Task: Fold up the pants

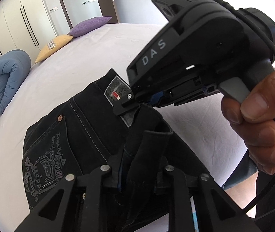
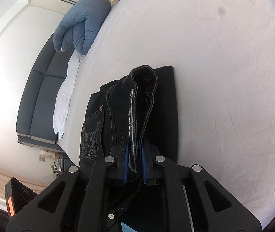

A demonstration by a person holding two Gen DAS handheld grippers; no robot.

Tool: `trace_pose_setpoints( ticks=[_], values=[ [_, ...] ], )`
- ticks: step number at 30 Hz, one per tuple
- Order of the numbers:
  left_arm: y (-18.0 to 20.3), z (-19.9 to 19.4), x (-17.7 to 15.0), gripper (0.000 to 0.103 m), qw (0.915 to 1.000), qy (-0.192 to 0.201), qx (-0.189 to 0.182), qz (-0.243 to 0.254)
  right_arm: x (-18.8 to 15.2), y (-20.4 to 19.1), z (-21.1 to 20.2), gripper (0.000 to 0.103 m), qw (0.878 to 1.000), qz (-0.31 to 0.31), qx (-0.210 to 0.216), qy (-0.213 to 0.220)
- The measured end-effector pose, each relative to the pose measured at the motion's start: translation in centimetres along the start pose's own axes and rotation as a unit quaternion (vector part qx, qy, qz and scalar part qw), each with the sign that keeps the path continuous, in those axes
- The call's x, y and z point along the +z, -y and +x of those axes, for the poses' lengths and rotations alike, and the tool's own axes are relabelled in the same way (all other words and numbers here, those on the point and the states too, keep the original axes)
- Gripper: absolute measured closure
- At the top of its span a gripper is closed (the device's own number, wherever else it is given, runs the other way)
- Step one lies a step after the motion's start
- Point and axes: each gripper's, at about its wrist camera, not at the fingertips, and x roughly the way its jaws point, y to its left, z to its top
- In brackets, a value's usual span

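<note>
Right tool (image 2: pixel 134 166) clamping black pants (image 2: pixel 147 100) waistband, left tool (image 1: pixel 135 174) pinching fabric, its pads hidden

I see a bed (image 1: pixel 98 58) with a pale sheet filling most of both views. A rolled blue duvet (image 1: pixel 4 77) lies at its left edge. Beyond it sit a yellow cushion (image 1: pixel 54 47) and, farther off, a purple cushion (image 1: pixel 90 26). White wardrobe doors (image 1: pixel 12 25) with dark handles stand along the far left, and a dark door (image 1: pixel 106 0) with a lever handle stands at the far wall. In my right wrist view a dark padded headboard (image 2: pixel 41 96) runs down the left, beside a crumpled white sheet edge (image 2: pixel 64 100).
</note>
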Motion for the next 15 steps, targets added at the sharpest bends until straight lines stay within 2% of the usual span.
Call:
trace_pose_setpoints(
  ticks=[4,7,9,10,14,15],
  values=[
    [1.3,0.3,-0.1,0.072,0.9998,0.002,0.005,0.017,0.0,2.2,1.0,0.093,1.0,0.023,0.008,-0.012],
    [0.6,-1.0,-0.5,0.059,0.9992,0.011,-0.036,-0.012,-0.6,2.2,0.8,0.093,1.0,0.012,0.01,0.001],
    [0.1,-1.8,-0.8,0.045,0.9977,0.011,-0.06,-0.028,-1.0,2.4,0.6,0.093,1.0,0.014,0.012,0.005],
    [-0.2,-2.6,-1.0,0.043,0.9968,0.017,-0.07,-0.035,-1.2,2.7,0.5,0.093,1.0,0.02,0.016,0.007],
    [-2.5,-7.0,-2.1,0.022,0.9924,0.065,-0.08,-0.067,-1.7,3.7,-0.5,0.087,0.997,0.058,0.042,0.011],
    [-3.6,-7.9,-2.4,0.021,0.991,0.074,-0.078,-0.08,-1.9,4.0,-1.2,0.087,0.997,0.066,0.041,0.02]
  ],
)
